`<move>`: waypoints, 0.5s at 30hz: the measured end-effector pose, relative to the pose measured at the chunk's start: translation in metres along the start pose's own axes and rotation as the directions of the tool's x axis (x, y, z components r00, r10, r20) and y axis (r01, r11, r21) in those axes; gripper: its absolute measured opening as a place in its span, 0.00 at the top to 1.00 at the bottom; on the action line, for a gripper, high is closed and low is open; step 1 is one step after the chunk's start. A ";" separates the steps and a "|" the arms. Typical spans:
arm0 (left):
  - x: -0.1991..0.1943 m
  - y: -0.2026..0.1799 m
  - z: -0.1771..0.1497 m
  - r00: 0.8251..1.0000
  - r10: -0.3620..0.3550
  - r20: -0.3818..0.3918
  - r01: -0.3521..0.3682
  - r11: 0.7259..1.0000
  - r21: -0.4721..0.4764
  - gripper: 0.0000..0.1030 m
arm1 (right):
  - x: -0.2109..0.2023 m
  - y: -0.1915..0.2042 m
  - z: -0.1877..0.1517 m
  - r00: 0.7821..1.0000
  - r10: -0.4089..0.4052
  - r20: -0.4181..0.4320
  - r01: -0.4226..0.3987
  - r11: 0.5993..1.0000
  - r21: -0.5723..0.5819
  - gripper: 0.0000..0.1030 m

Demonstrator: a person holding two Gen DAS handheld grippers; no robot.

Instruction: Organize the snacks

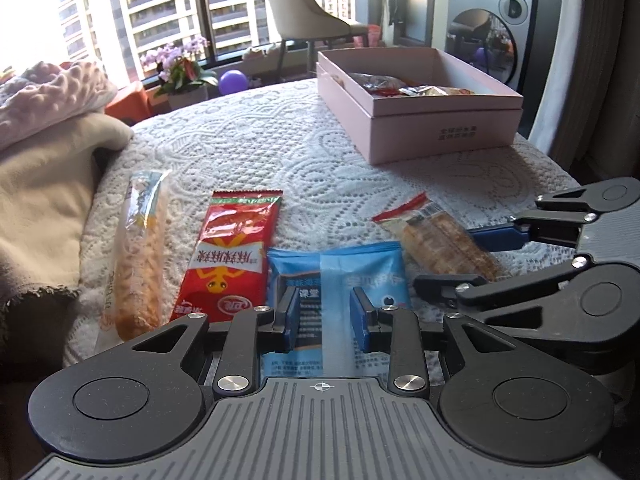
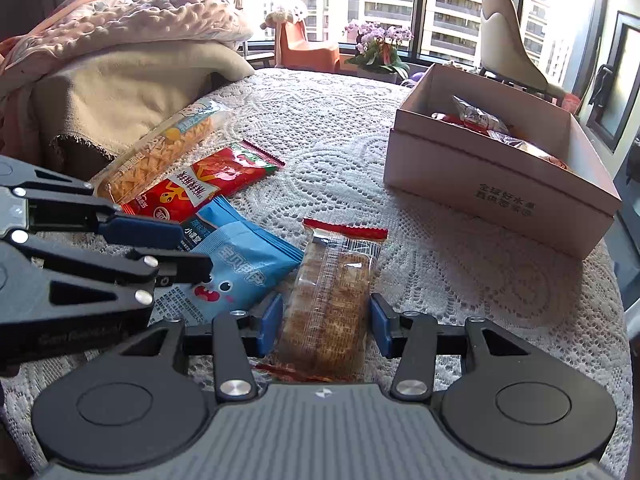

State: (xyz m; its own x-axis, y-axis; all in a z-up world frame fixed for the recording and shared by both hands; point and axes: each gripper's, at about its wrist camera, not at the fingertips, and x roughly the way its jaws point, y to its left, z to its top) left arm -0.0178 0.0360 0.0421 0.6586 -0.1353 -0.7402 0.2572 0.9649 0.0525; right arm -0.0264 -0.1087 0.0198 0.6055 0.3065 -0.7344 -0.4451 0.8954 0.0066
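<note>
Four snack packets lie on the lace-covered round table [image 1: 280, 148]: a long clear packet of orange sticks [image 1: 140, 264] [image 2: 160, 156], a red packet [image 1: 230, 256] [image 2: 208, 184], a blue packet [image 1: 360, 276] [image 2: 248, 260] and a clear cracker packet [image 1: 440, 240] [image 2: 332, 292]. My left gripper [image 1: 325, 312] [image 2: 195, 249] stands over the blue packet, which spreads wider than the gap; the pads do not clamp it. The right gripper [image 2: 325, 320] [image 1: 444, 260] has its blue pads against both long sides of the cracker packet. A pink box [image 1: 440, 124] [image 2: 480, 184] at the far right holds several snacks.
Folded blankets [image 1: 48, 152] [image 2: 120, 60] pile up on the left of the table. Behind the table are a beige chair [image 1: 296, 12], potted flowers [image 1: 180, 68], windows and a washing machine [image 1: 492, 32]. The table edge curves close to the box on the right.
</note>
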 end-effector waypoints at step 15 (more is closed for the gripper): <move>-0.016 -0.007 -0.011 0.999 -0.037 -0.025 0.038 0.999 0.030 0.67 | -0.004 -0.014 -0.004 1.000 -0.009 -0.004 0.009 0.999 0.036 0.54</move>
State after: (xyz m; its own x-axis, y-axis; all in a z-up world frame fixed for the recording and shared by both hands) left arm -0.0372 0.0342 0.0463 0.6306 -0.1651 -0.7583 0.3031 0.9519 0.0448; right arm -0.0258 -0.1235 0.0199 0.6067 0.2969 -0.7374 -0.4153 0.9093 0.0244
